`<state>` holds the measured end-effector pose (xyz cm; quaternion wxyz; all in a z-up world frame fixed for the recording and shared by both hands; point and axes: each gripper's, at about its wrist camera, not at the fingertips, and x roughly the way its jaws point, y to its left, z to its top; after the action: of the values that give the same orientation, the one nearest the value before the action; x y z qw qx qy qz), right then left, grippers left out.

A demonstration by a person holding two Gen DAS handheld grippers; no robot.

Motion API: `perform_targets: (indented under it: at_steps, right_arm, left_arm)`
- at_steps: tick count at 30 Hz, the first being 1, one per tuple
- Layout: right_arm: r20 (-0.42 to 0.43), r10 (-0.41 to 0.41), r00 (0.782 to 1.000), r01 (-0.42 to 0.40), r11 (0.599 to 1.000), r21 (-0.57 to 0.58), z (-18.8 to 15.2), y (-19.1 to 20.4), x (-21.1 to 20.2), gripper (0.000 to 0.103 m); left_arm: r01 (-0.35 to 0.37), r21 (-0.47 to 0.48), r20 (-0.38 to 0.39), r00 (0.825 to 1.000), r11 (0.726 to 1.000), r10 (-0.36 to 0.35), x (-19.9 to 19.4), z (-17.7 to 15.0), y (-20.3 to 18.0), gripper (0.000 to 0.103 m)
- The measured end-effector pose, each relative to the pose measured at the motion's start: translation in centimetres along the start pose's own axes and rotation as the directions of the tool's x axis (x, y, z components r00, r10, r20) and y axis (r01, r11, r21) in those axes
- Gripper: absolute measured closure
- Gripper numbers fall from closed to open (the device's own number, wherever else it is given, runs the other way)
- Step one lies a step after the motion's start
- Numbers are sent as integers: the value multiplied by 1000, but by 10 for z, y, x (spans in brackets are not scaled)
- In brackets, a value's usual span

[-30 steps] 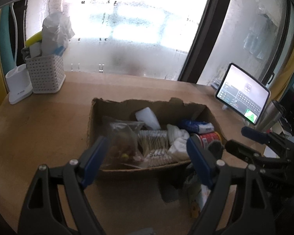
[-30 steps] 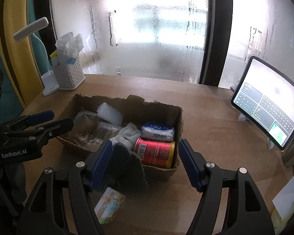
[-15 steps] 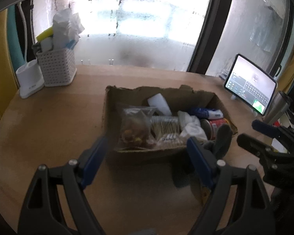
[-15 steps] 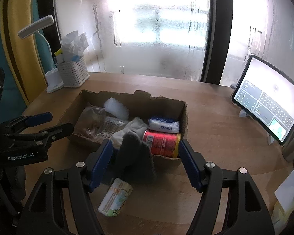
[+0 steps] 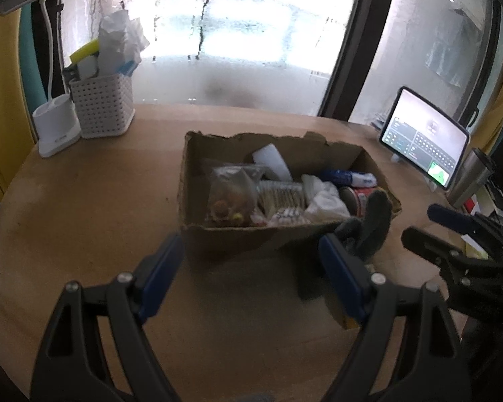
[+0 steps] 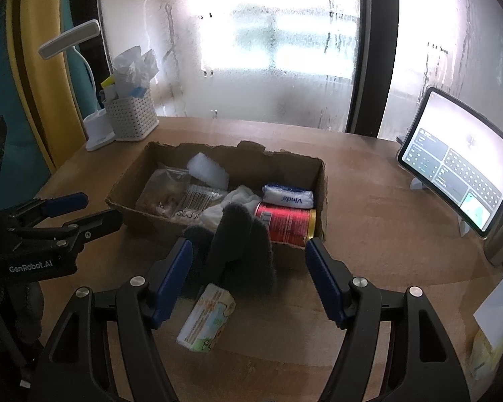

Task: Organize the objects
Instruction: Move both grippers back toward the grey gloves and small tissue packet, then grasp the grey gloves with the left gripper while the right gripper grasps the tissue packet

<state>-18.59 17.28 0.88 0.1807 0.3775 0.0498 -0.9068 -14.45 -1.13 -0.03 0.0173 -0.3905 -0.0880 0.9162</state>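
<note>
Both cams ride on the tongs, tilted down over the counter (image 5: 84, 201) toward the foggy window at 12 o'clock. Left one sits at the near left, cardboard box (image 5: 251, 234) close ahead, tablet (image 5: 426, 147) at 2 o'clock. Right one looks from the near right, box (image 6: 322, 181) just ahead. Shared: box, white basket (image 6: 130, 119), tablet (image 6: 459, 164), and each other's tongs.

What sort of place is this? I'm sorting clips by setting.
Probably a home desk by a window: a round wooden table, a white desk lamp, a propped-up tablet and fogged window glass.
</note>
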Motion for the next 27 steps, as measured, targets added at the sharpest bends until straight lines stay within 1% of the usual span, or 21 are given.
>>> perform_targets:
  at_steps: [11, 27]
  right_arm:
    - [-8, 10, 1000, -10, 1000, -5, -10, 5, -3, 30]
    - [-55, 33, 998, -34, 999, -13, -37, 13, 3, 30]
  left_arm:
    - [-2, -9, 8, 1000, 1000, 2, -8, -12, 1, 19]
    - [-2, -15, 0, 1000, 1000, 2, -11, -36, 1, 19]
